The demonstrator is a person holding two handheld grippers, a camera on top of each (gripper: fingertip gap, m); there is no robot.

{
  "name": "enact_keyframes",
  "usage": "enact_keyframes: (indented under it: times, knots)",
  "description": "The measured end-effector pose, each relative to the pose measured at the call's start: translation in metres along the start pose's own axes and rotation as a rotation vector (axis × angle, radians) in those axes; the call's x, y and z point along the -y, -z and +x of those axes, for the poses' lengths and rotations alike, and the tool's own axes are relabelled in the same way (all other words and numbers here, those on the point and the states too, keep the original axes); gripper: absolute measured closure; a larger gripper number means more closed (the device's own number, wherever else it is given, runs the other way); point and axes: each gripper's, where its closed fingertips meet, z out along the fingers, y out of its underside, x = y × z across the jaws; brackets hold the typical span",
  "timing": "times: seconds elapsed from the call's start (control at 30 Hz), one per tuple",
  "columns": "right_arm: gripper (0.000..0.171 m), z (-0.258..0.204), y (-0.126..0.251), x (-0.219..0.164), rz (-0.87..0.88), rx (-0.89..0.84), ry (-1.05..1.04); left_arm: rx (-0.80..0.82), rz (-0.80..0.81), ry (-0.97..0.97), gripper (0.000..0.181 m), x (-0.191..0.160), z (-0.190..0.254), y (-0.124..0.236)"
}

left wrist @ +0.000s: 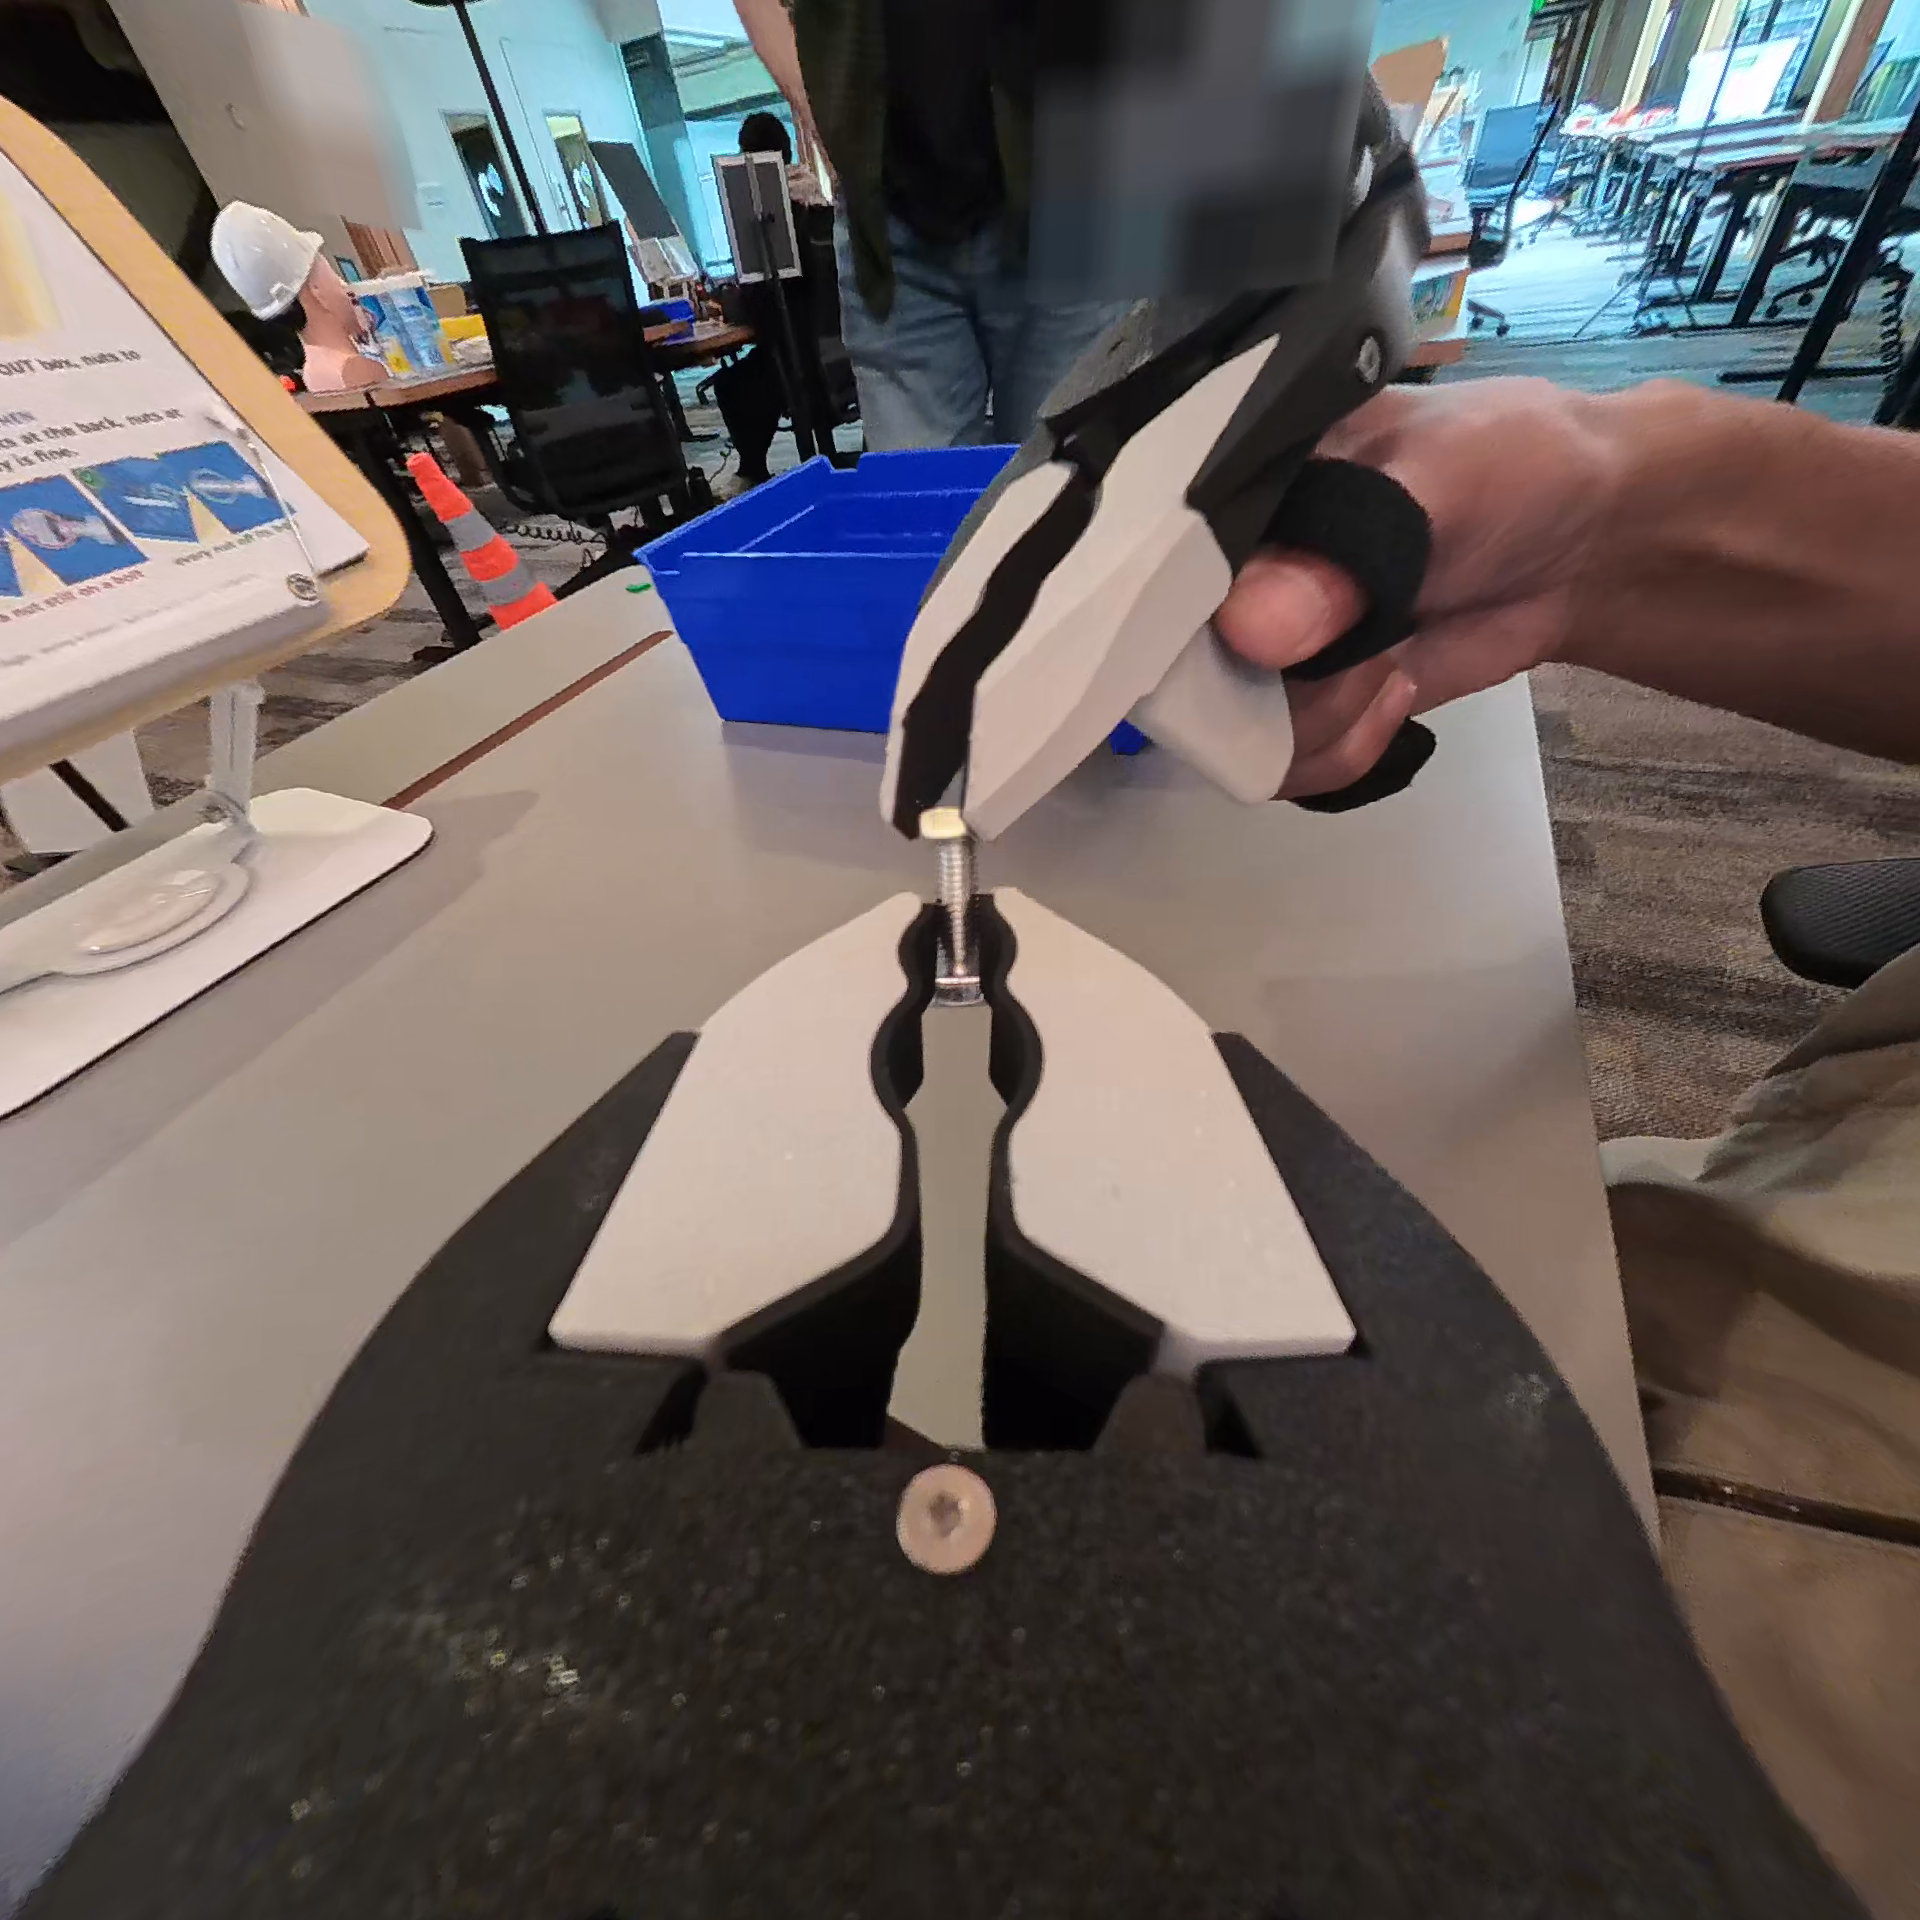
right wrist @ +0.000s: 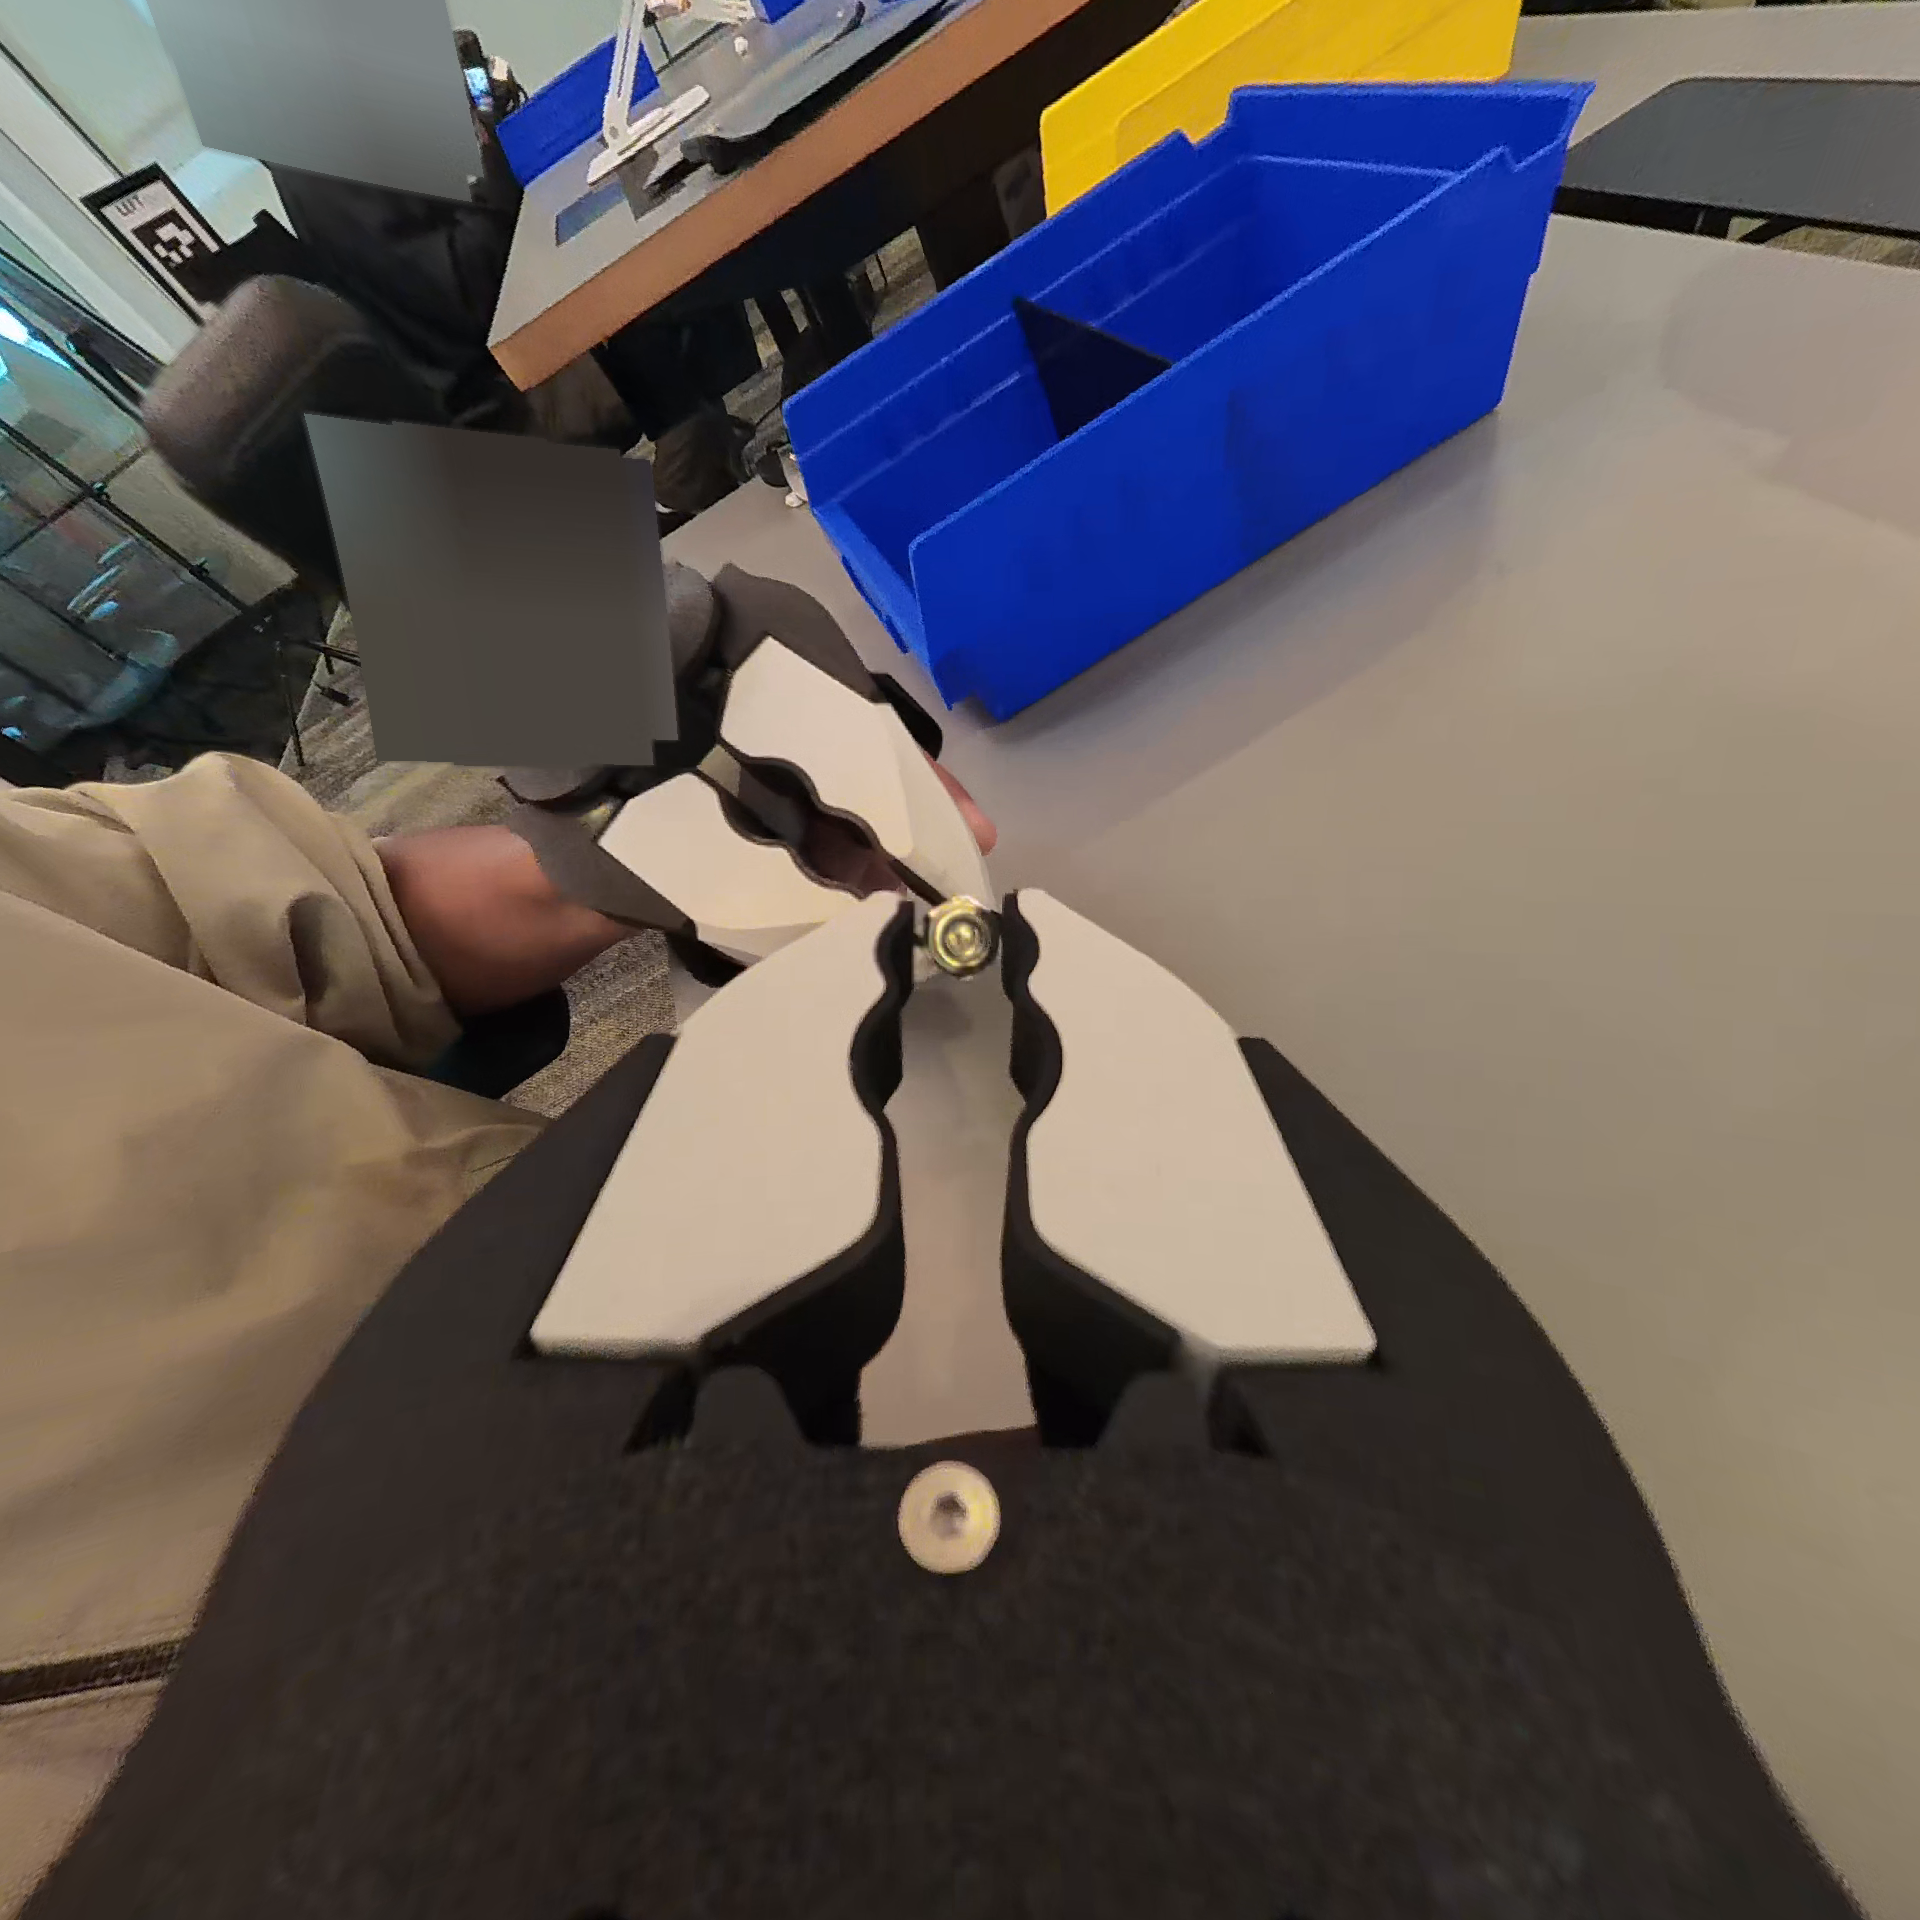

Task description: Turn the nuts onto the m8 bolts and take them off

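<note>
The left tool (left wrist: 958, 940) is closed on the head end of an m8 bolt (left wrist: 954, 914), its threaded shank standing up out of the fingertips over the grey worktop (left wrist: 520, 1039). The right tool (left wrist: 940, 821) comes in from one o'clock in the left wrist view and pinches a nut (left wrist: 943, 824) at the shank's far end — its fingers drawn in to the nut's width, with only a narrow gap behind.

From the right wrist view the nut (right wrist: 961, 940) sits end-on between that tool's tips (right wrist: 958, 935), and the left tool (right wrist: 935, 899) reaches in from ten o'clock, held by a hand (right wrist: 488, 914) in a tan sleeve.

A blue bin (right wrist: 1195, 416) with a dark divider rests on the worktop at one o'clock — a yellow bin (right wrist: 1195, 94) just behind it.
</note>
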Motion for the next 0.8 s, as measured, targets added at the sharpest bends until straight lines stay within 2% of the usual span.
enact_keyframes:
  times: [0.2,0.33,0.47,0.57,0.67,0.8]
  knots:
    - [0.148,0.000,0.005,0.010,0.030,0.001,0.092,-0.023,0.021,0.053,0.174,0.000,-0.002,0.004]
    - [0.150,-0.007,0.011,0.004,0.068,0.097,0.301,-0.084,0.066,0.101,0.174,0.006,0.003,0.007]
    - [0.145,-0.010,0.021,-0.002,0.104,0.169,0.479,-0.213,0.099,0.149,0.174,0.013,0.017,0.011]
    - [0.146,-0.021,0.023,-0.008,0.055,0.210,0.597,-0.283,0.088,0.169,0.174,0.013,0.024,0.012]
    - [0.148,-0.025,0.018,-0.013,-0.037,0.164,0.739,-0.326,0.044,0.159,0.174,0.009,0.029,0.011]
    - [0.152,-0.024,0.010,-0.017,-0.109,0.149,0.803,-0.366,-0.001,0.135,0.174,0.004,0.036,0.009]
